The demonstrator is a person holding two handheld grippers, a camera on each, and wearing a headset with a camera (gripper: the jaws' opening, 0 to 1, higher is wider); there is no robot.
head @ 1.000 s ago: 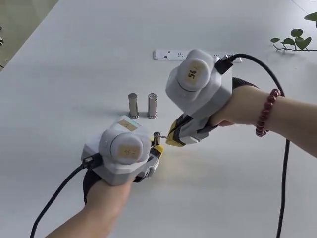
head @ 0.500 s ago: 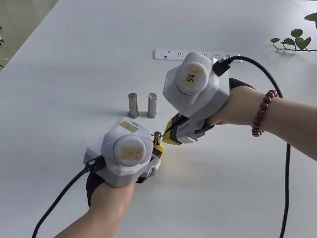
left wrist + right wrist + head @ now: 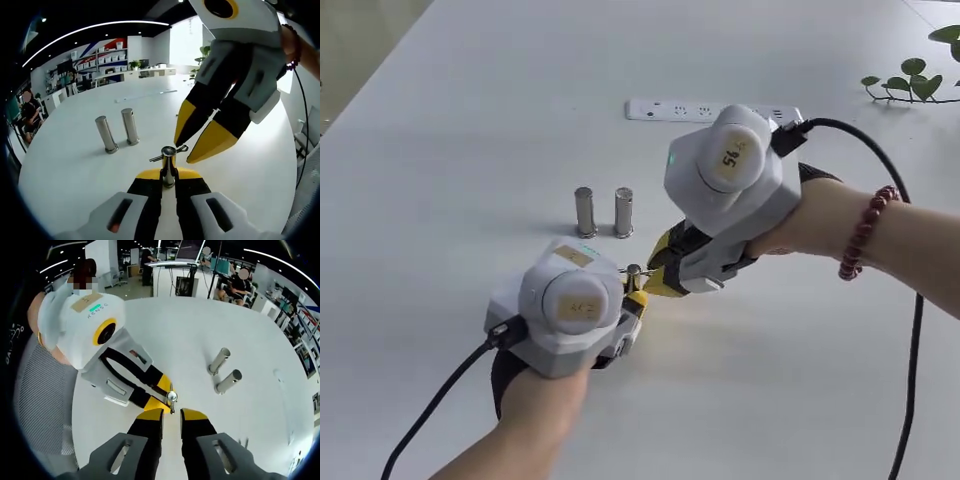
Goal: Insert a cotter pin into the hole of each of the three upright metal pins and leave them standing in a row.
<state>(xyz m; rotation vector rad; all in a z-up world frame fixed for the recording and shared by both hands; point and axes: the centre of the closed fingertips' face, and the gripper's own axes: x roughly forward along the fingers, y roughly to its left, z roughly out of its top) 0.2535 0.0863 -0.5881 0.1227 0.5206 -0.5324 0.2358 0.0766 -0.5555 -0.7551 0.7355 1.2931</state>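
My left tongs (image 3: 168, 176) were clamped tight on a metal pin (image 3: 168, 164), gripping its lower half. The pin stood upright between the yellow tips, in front of the other pins and nearer to me. A cotter pin (image 3: 181, 148) sat crosswise through the hole just under the pin's top. Its loop stuck out on the side toward my right tongs (image 3: 185, 151) and its thin tail poked out the other side.

My right tongs reached in from the right with their tips just beside the pin's head. The jaws were a narrow gap apart, with the cotter pin's loop lying between the two tips. I could not tell whether either tip touched it. In the right gripper view the same narrow slot showed between my jaws, with the pin's round top just beyond it.

Two other pins (image 3: 584, 210) (image 3: 623, 212) stood upright side by side on the white desk (image 3: 470, 120), close together but apart, a little behind the one I held. I could not make out whether either carried a cotter pin. Farther back a white power strip (image 3: 710, 110) lay flat on the desk. A leafy plant (image 3: 910, 80) trailed in at the far right corner.
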